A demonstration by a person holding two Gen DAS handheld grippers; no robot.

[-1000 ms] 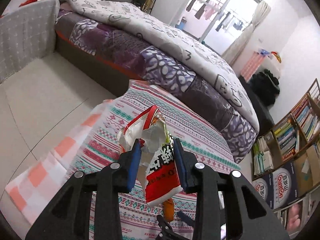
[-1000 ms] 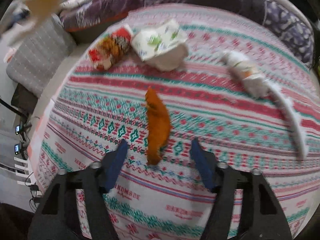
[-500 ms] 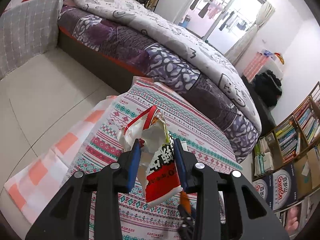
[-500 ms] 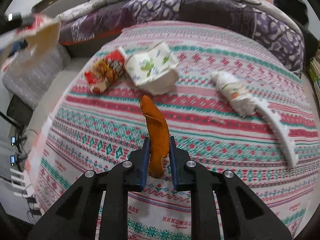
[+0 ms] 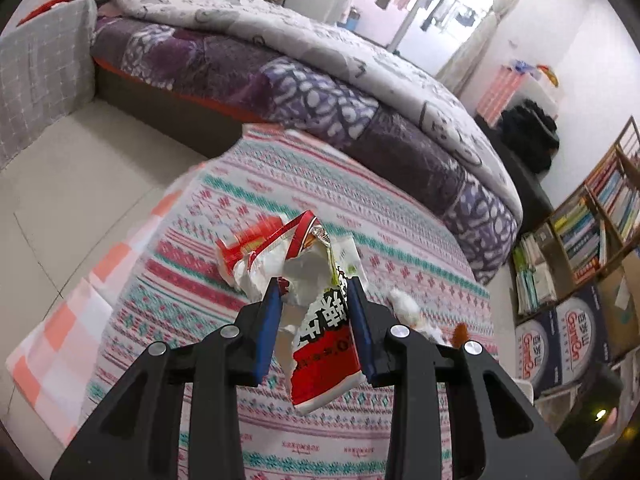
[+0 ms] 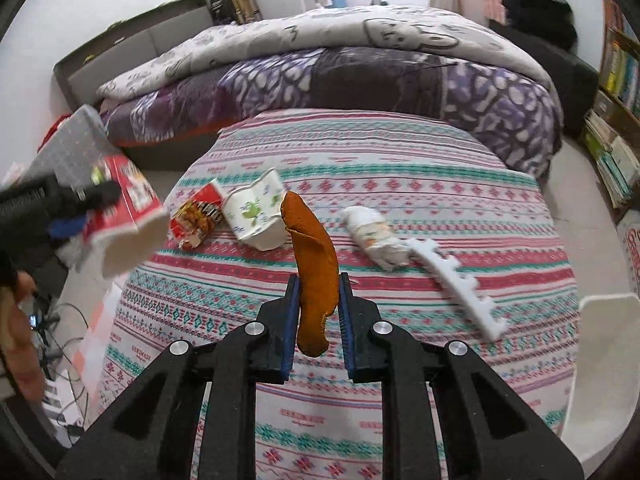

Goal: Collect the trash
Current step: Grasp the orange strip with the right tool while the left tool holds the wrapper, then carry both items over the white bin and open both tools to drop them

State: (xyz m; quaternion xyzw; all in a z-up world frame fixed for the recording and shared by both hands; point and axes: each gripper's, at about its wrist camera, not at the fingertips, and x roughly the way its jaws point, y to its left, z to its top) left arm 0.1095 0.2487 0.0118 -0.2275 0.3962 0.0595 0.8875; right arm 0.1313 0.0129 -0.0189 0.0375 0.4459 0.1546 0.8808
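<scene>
Where trash lies, patterned tablecloth (image 6: 400, 184)

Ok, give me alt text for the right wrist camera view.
The right gripper pinches an orange peel above a patterned tablecloth. On the cloth lie a snack wrapper, a crushed paper cup, a wadded tissue and a white plastic strip.

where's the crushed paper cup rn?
Right wrist view, left of centre: the crushed paper cup lies on the patterned tablecloth, between the red snack wrapper on its left and the orange peel held in the right tongs.
</scene>
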